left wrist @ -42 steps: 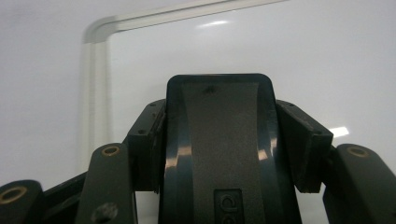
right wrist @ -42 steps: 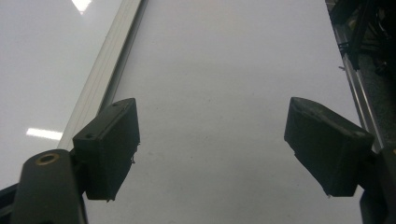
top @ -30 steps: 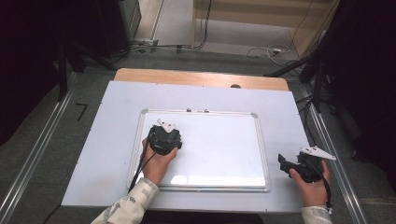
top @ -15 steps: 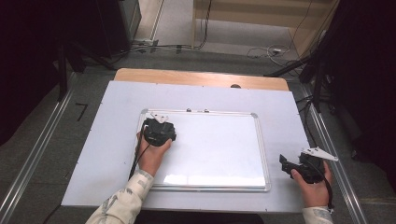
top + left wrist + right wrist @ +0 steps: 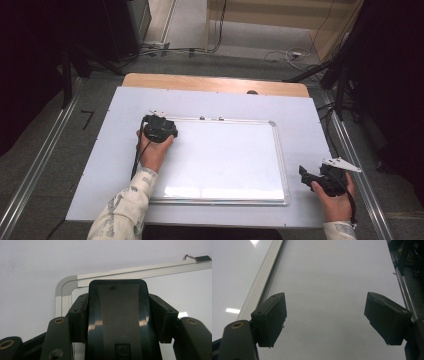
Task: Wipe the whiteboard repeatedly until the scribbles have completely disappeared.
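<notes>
While clamped between the left gripper's (image 5: pixel 158 120) jaws, a black eraser (image 5: pixel 117 315) sits at the whiteboard's (image 5: pixel 225 160) upper-left corner; right gripper (image 5: pixel 325 320) gapes wide, holding nothing.

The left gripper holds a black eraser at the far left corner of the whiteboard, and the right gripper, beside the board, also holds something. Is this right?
Not quite. The left gripper does clamp the black eraser at the far left corner of the whiteboard. But the right gripper holds nothing: the right gripper view shows its jaws wide apart over the bare white table.
</notes>
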The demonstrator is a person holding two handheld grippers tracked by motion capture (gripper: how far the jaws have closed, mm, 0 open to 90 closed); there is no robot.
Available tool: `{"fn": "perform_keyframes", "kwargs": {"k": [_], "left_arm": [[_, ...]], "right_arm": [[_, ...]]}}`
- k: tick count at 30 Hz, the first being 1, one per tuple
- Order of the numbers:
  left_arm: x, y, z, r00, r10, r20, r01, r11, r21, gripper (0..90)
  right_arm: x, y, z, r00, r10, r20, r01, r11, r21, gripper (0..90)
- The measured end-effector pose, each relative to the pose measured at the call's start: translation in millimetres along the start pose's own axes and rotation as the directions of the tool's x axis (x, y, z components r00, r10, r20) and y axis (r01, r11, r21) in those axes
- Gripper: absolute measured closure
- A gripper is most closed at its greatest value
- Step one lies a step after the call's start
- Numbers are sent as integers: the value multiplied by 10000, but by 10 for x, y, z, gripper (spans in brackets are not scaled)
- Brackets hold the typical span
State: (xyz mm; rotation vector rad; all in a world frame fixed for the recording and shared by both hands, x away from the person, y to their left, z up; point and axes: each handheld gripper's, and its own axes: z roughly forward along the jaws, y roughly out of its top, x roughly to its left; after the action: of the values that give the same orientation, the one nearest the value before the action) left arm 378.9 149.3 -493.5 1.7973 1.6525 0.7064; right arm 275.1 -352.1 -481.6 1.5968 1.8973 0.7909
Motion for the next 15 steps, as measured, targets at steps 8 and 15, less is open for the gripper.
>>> {"fn": "perform_keyframes", "kwargs": {"k": [8, 15], "left_arm": [[-14, -62, -60, 10000, 88, 37, -88, 10000, 3, 409], [-91, -169, -167, 9997, 213, 129, -213, 9998, 19, 408]], "right_arm": [[-1, 4, -2, 10000, -19, 11, 19, 10000, -28, 168], [15, 10, -6, 10000, -59, -9, 59, 10000, -34, 168]]}}
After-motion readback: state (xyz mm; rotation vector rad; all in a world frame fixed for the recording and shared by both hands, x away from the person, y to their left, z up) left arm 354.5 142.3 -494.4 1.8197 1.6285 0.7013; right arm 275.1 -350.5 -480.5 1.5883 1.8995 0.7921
